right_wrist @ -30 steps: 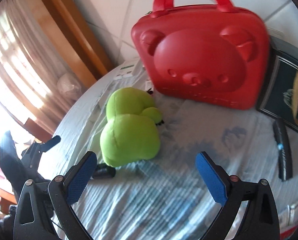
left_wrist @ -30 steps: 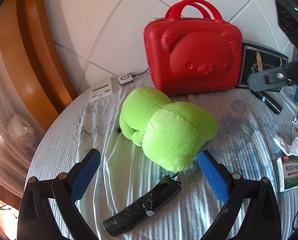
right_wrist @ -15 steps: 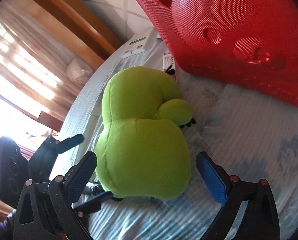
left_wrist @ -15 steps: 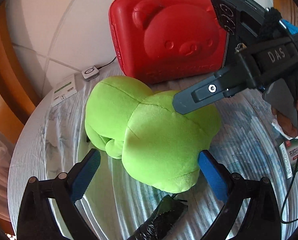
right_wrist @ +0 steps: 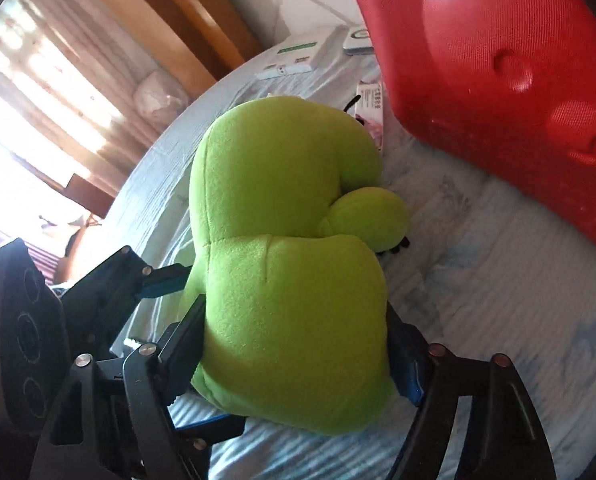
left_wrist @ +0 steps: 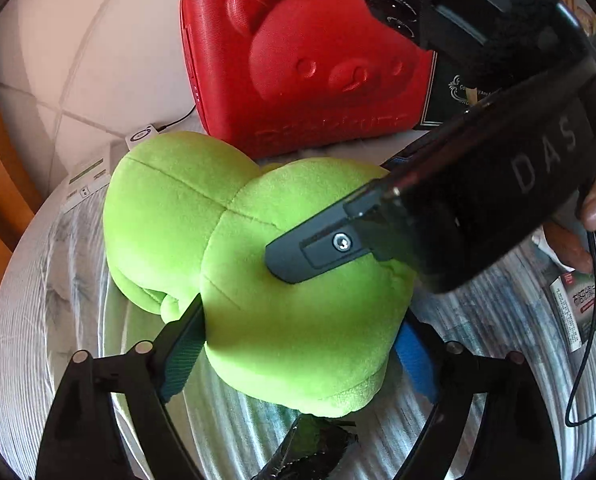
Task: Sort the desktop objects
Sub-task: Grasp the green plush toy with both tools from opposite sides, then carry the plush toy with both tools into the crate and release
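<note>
Fuzzy green plush toy point(left_wrist: 281, 320) lies on ribbed cloth point(left_wrist: 498, 320) near a textured red plastic case point(left_wrist: 306, 60).

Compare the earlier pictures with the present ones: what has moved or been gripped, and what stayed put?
Both grippers came down around the green plush toy. The left gripper and right gripper are closing, pads now against its sides. The red bear case and the toy have not moved.

Each camera looks steeply down along its own tongs, very close to the green plush toy point(left_wrist: 281, 320); both views share the toy point(right_wrist: 289, 320) and the red case point(left_wrist: 298, 60) beyond it.
</note>
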The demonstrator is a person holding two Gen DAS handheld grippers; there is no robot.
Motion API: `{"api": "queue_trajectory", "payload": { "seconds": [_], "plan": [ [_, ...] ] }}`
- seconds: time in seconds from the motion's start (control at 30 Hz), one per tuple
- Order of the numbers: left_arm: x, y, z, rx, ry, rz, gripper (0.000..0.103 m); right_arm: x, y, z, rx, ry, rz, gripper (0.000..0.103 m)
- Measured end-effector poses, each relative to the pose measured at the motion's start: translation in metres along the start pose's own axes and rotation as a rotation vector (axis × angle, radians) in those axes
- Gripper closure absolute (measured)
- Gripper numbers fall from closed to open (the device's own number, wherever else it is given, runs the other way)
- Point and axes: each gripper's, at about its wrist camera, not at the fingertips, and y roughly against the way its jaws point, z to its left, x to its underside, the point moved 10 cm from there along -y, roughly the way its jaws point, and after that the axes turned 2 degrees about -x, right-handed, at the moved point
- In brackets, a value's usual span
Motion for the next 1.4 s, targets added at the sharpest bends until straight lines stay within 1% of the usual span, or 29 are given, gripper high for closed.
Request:
{"api": "queue_trajectory", "payload": {
  "seconds": [0.23, 0.37, 0.43, 0.5, 0.6, 0.7, 0.77, 0.8, 0.87, 0.93, 1.03, 1.2, 1.3, 1.4],
  "plan": [
    [0.007, 0.026, -0.019, 0.050, 0.025, -0.059, 0.026, 0.016, 0.022, 0.016, 0.059, 0.044, -0.034, 0.029],
    [0.000, 0.044, -0.040, 0.074, 0.001, -0.096, 0.027, 0.026, 0.048, 0.016, 0.080, 0.024, -0.072, 0.029],
    [-0.006, 0.052, -0.053, 0.095, -0.020, -0.101, 0.027, 0.030, 0.061, 0.017, 0.099, 0.009, -0.097, 0.029],
    [-0.013, 0.061, -0.067, 0.113, -0.054, -0.111, 0.027, 0.037, 0.080, 0.014, 0.116, -0.008, -0.114, 0.029],
    [-0.029, 0.078, -0.089, 0.136, -0.113, -0.140, 0.027, 0.047, 0.114, 0.010, 0.143, -0.038, -0.168, 0.029],
    [-0.051, 0.100, -0.116, 0.163, -0.188, -0.177, 0.027, 0.058, 0.157, 0.007, 0.182, -0.071, -0.240, 0.029],
    [-0.068, 0.118, -0.139, 0.186, -0.258, -0.210, 0.027, 0.066, 0.191, 0.004, 0.211, -0.105, -0.299, 0.029],
    [-0.082, 0.123, -0.149, 0.200, -0.294, -0.226, 0.027, 0.072, 0.209, 0.003, 0.228, -0.121, -0.330, 0.029],
    [-0.104, 0.143, -0.178, 0.227, -0.373, -0.268, 0.027, 0.086, 0.251, 0.001, 0.271, -0.154, -0.401, 0.029],
    [-0.116, 0.164, -0.217, 0.258, -0.451, -0.318, 0.027, 0.104, 0.294, 0.001, 0.319, -0.191, -0.480, 0.029],
    [-0.139, 0.207, -0.276, 0.331, -0.551, -0.394, 0.027, 0.133, 0.363, 0.004, 0.420, -0.238, -0.597, 0.029],
    [-0.170, 0.275, -0.390, 0.451, -0.715, -0.523, 0.027, 0.209, 0.489, 0.004, 0.589, -0.343, -0.784, 0.029],
    [-0.183, 0.303, -0.459, 0.516, -0.781, -0.563, 0.027, 0.257, 0.554, -0.004, 0.667, -0.411, -0.867, 0.029],
    [-0.193, 0.319, -0.523, 0.570, -0.812, -0.575, 0.027, 0.300, 0.606, -0.020, 0.718, -0.476, -0.920, 0.029]
  ]
}}
